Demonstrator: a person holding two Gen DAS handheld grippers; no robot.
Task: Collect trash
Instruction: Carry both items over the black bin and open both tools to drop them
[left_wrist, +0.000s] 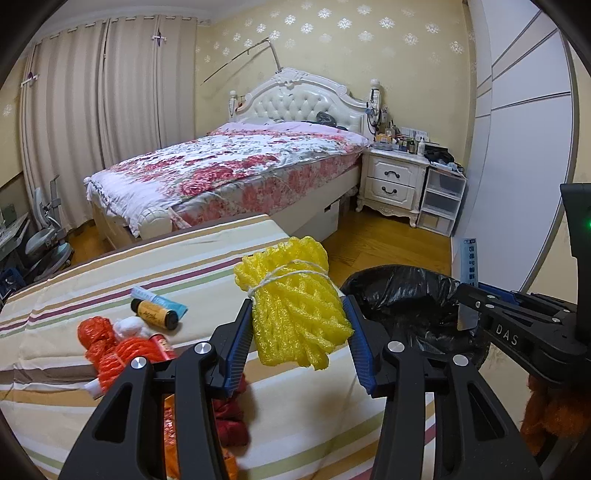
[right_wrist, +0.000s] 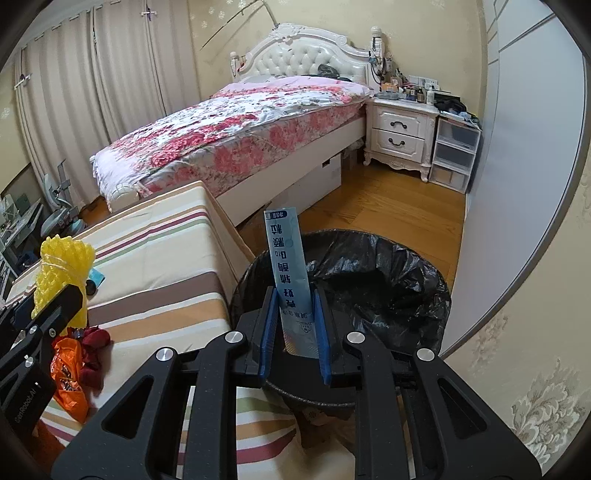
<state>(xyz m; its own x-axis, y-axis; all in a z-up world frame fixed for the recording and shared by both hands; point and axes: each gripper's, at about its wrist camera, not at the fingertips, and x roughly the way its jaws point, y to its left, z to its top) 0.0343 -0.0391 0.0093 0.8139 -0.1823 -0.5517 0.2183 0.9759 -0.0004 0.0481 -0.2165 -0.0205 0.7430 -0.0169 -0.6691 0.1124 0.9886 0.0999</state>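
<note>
Trash is heading binward: the left gripper (left_wrist: 299, 328) is clamping a yellow foam net (left_wrist: 291, 302) at frame centre, the right gripper (right_wrist: 295, 328) pinching a blue sachet (right_wrist: 290, 273) above the black-lined bin (right_wrist: 388, 273). Next, likely, jaws parting over the opening.

orange bag (left_wrist: 173, 435) behind gripper, nightstand clutter (left_wrist: 402, 142) unreadable

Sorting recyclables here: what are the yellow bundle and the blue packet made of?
Yellow bundle: soft foam netting, matte, with an open mesh weave, tied with pale string. Blue packet: likely thin plastic or foil film, flat, printed, slightly glossy; the exact material is unclear.
</note>
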